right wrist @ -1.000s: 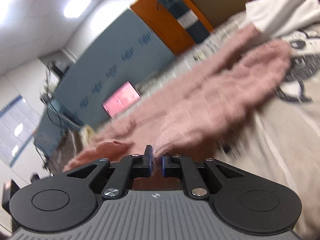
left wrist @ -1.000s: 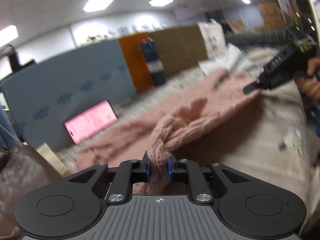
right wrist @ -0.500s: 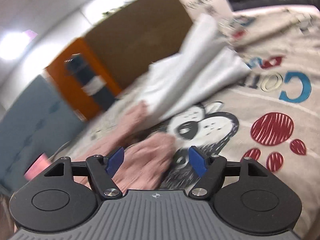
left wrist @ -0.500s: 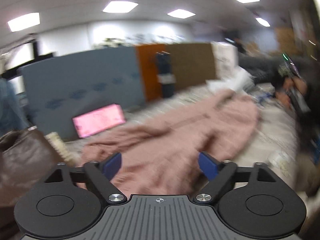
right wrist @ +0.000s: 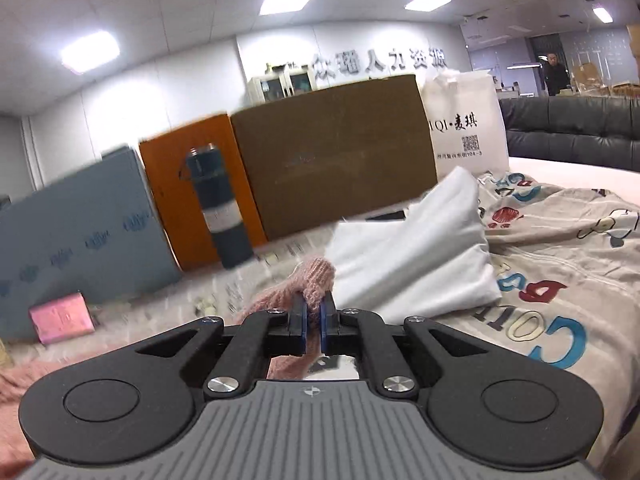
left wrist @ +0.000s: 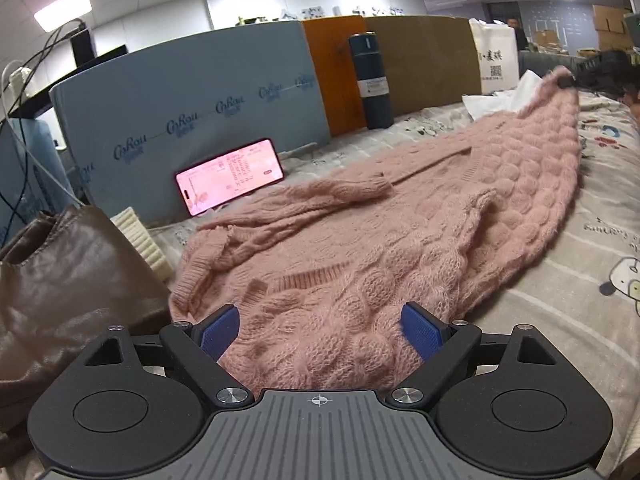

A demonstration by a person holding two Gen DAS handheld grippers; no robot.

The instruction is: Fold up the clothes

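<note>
A pink cable-knit sweater lies spread across the printed bedsheet, stretched from near left to far right. My left gripper is open and empty, its blue pads either side of the sweater's near edge. My right gripper is shut on a pink knit corner of the sweater. In the left wrist view the right gripper shows at the far right, holding the sweater's far tip raised.
A brown leather bag sits at the near left. A lit pink phone leans on a blue panel. A dark flask, an orange panel, a brown panel and a white bag line the back. White cloth lies by the right gripper.
My left gripper let go of the sweater a second ago and stays open over its near edge. My right gripper opened, then shut on the sweater's far corner and lifted it.
</note>
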